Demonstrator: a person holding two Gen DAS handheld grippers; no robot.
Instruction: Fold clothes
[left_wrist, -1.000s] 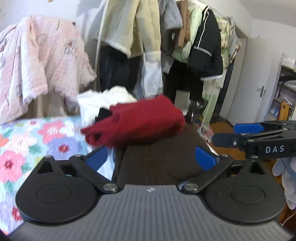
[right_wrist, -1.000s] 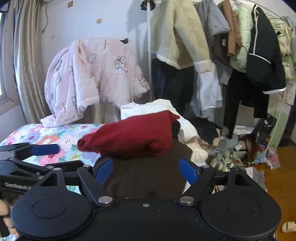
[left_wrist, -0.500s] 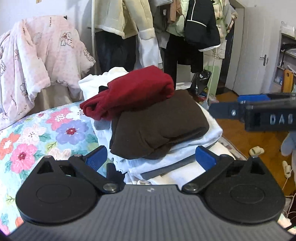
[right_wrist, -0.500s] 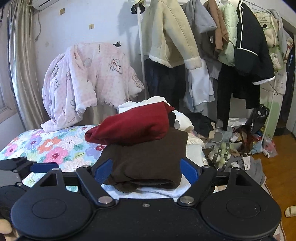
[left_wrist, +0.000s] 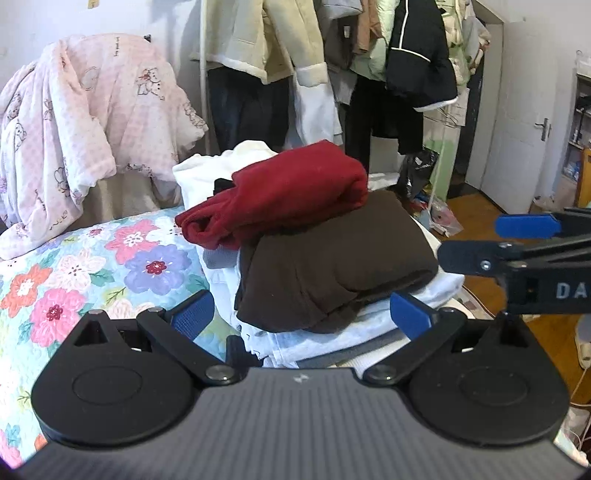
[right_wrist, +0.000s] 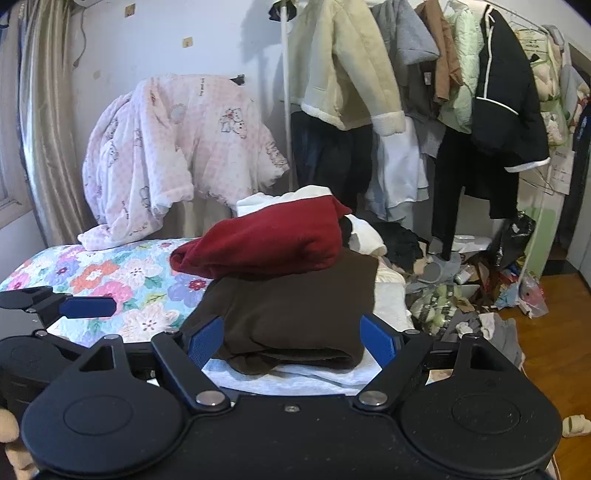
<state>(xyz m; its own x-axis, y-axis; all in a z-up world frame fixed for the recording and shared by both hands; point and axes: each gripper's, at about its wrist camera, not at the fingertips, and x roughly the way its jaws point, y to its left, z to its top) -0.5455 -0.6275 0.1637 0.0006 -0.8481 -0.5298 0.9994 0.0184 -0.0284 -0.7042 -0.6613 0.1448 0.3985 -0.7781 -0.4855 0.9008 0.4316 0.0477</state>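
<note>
White plaster walls (right_wrist: 166, 37) enclose the room; a beige curtain (right_wrist: 40, 129) hangs at the left; orange-brown wooden floorboards (right_wrist: 554, 332) lie cluttered; a white panelled door (left_wrist: 517, 129) stands shut.

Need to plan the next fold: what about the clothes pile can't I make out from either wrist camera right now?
- Pale layers under the brown garment: both views, covered; how many, unclear.
- White garment: mostly hidden behind the red garment.
- Pile's near edge: blocked by the left gripper and right gripper bodies.
- Small dark item behind the red one: too little shows.
</note>
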